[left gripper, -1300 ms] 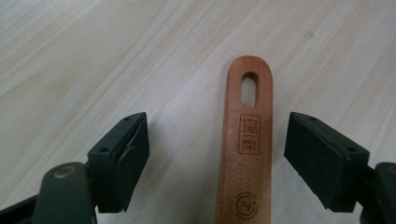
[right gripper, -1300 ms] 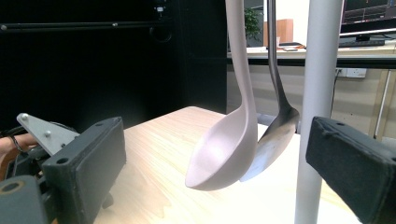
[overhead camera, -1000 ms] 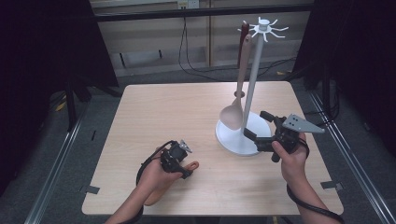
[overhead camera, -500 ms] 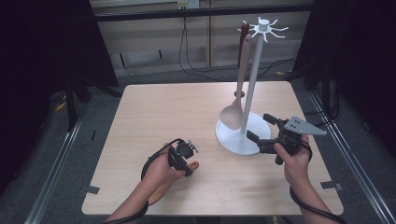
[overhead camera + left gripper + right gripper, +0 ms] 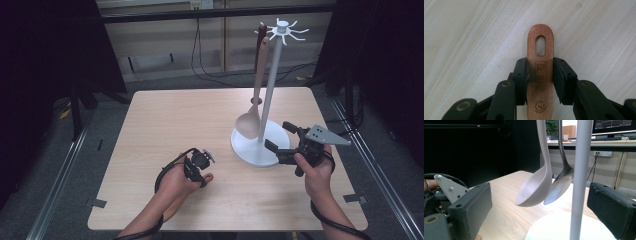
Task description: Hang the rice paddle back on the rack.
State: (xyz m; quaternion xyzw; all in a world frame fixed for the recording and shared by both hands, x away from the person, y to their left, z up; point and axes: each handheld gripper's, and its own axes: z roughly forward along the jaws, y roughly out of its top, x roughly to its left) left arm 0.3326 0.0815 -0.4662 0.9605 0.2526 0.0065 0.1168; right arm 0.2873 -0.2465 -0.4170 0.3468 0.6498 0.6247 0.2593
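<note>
One flat, reddish-brown wooden handle [image 5: 540, 72] lay on the pale wooden table [image 5: 165, 125], near its front edge in the high view; it had a rounded end pierced by a long oval hanging slot, a small square mark stamped below the slot, and a round stamp lower down. The left gripper [image 5: 540, 73] pointed down at it with the handle between its two black jaws, which had just been closing; both pads sat against the handle's edges, gripping it. The right gripper [image 5: 280, 140] was held level at the far right, its jaws spread wide on either side of the pole of a white utensil stand [image 5: 267, 95], touching neither the pole nor the round base. From the hooks at the stand's top hung a pale ladle [image 5: 536, 187] and, just behind it, a metal spoon [image 5: 560, 185], their bowls close together above the base.
</note>
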